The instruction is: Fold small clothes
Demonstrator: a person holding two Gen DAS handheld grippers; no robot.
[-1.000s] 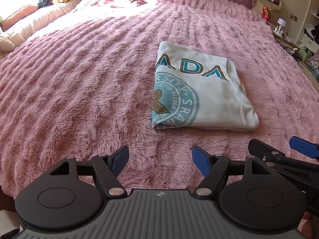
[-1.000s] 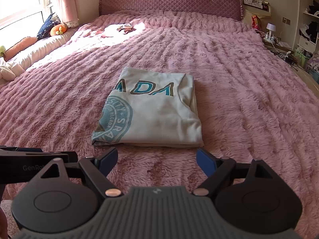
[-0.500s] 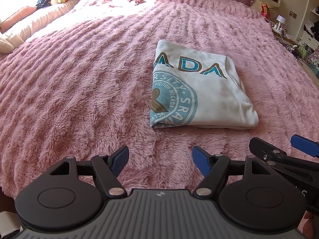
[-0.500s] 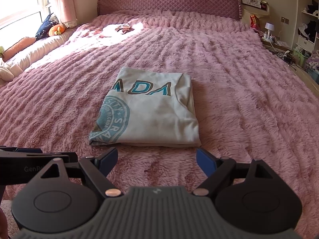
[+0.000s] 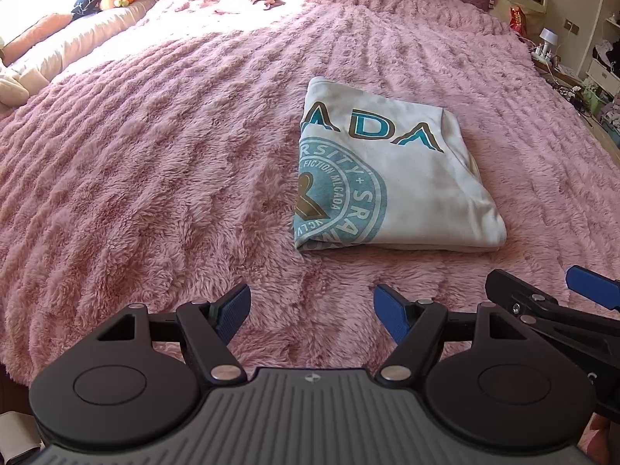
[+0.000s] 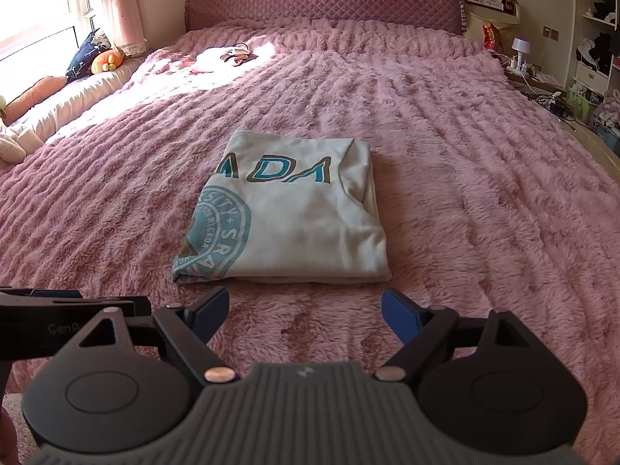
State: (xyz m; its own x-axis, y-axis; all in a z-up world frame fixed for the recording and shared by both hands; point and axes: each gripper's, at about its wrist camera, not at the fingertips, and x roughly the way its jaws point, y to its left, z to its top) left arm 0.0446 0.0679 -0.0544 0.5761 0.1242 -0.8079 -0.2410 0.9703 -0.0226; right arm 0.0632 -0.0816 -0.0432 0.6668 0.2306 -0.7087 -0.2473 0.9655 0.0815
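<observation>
Both tongs [image 5: 312,316] [image 6: 304,316] gape empty over pink blanket [image 6: 465,193] (fluffy); folded shirt [image 6: 294,217] beyond.

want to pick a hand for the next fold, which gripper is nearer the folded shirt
Right. The right gripper sits just short of the folded shirt's near edge; the left gripper is farther back, off its left corner.

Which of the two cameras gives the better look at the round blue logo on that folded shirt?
The left wrist view. There the logo faces the camera at close range, and words in its ring can be read. In the right wrist view the logo lies at the shirt's left edge, seen at a flatter angle, with blurrier letters.
</observation>
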